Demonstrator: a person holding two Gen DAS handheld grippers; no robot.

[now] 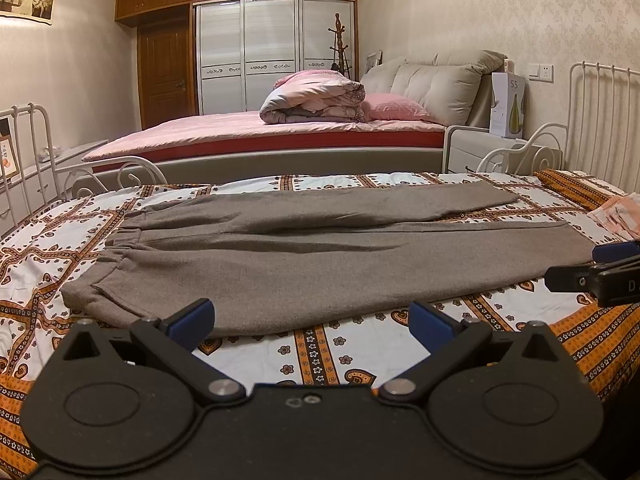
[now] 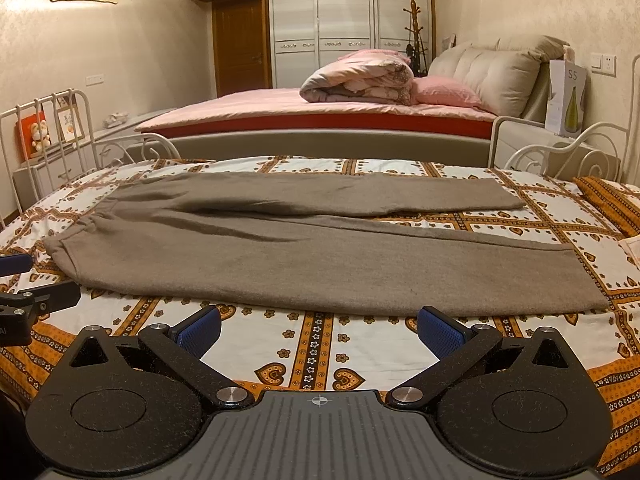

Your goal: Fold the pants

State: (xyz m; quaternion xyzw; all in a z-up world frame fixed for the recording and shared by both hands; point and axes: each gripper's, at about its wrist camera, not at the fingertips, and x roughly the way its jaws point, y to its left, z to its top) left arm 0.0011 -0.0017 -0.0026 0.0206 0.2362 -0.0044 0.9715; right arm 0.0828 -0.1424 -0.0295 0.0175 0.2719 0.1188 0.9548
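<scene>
We see a bare strip of patterned bedspread (image 2: 320, 344) between the near edge and the grey pants (image 2: 304, 256), wide enough for both spread-jawed grippers; white metal rails (image 1: 28, 152) close the left end and scrolled rails (image 2: 580, 152) the right; folded pink cloth (image 1: 616, 216) lies just past the leg cuffs.

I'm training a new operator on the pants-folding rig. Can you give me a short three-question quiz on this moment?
1. True or false: the left gripper is clamped on the pants.
2. The waistband lies toward which side? A left, B right.
3. Fill in: the pants lie on a patterned ____.

Key: 1 false, both it and the right gripper are open, short of the cloth. 2 A. 3 bedspread.
</scene>
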